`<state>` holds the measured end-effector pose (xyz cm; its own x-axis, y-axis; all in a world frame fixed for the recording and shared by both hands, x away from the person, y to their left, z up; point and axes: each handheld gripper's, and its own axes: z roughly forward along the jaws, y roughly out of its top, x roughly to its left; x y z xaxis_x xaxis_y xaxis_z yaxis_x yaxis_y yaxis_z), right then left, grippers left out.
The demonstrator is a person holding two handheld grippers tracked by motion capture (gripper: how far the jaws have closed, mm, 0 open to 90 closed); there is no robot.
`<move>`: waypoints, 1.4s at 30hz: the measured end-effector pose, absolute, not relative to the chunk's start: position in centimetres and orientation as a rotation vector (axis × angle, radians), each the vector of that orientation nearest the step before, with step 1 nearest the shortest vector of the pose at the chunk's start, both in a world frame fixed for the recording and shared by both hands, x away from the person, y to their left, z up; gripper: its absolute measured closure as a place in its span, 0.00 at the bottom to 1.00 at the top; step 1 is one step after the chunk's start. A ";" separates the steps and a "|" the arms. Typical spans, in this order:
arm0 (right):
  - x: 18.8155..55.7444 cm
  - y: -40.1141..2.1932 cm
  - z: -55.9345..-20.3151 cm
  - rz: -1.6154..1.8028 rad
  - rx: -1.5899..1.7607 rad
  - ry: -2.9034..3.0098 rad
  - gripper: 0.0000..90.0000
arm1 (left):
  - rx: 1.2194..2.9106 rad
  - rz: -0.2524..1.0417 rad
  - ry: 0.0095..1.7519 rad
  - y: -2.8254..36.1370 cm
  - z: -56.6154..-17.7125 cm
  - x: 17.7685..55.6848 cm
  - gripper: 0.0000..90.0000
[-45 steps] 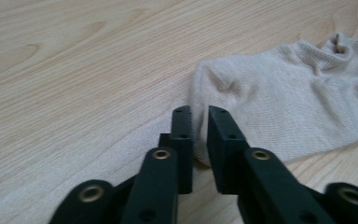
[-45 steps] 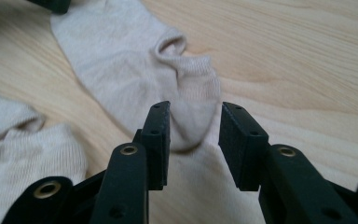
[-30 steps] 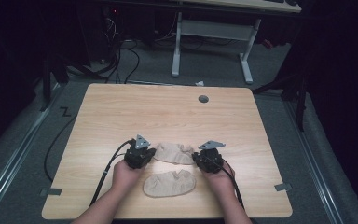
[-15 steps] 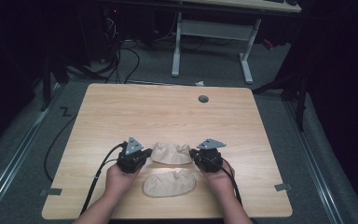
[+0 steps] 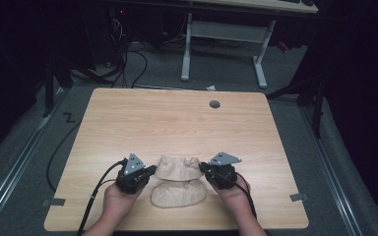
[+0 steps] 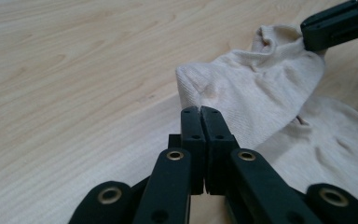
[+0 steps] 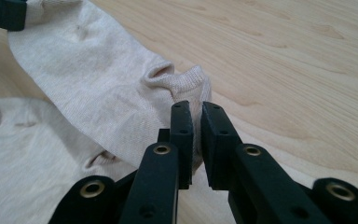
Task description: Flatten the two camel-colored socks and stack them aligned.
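You have a pale beige knitted ankle sock (image 5: 178,167) pinched at both ends and lifted slightly off the light wooden table top (image 5: 177,118), stretched between your two hands near the near edge. Your left gripper (image 5: 150,171) has its black jaws pressed fully together on the sock's left end, the fabric caught right at the tips, as the left gripper view (image 6: 200,112) shows. Your right gripper (image 5: 203,167) holds the right end, the ribbed cuff, with its jaws nearly together and a fold of the knit squeezed between them, clear in the right gripper view (image 7: 196,109). A second beige sock (image 5: 178,193) lies flat on the table just nearer to you, partly under the hanging middle of the first. The step in hand looks like carrying the held sock to lay it over its partner so the pair matches up. For the next move, you would bring both hands toward you together, keeping the sock taut enough that its middle does not drag and bunch the lower sock. Line the cuff over the lower sock's right end and the other end over its left, lower both ends level, and let go only once the fabric rests flat. Uneven lowering would likely leave the pair skewed.
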<state>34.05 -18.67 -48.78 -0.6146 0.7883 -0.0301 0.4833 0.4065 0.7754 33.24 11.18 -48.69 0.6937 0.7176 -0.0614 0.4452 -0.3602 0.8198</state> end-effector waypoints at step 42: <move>30.6 -19.2 -50.8 1.034 1.086 2.366 0.71 | 2.114 0.327 0.900 11.8 -51.1 30.6 0.71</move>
<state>30.58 -19.15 -50.78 -0.6509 0.7591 -0.0040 0.5127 0.4435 0.7352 30.65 11.77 -51.06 0.7139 0.6969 -0.0679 0.4906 -0.4286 0.7587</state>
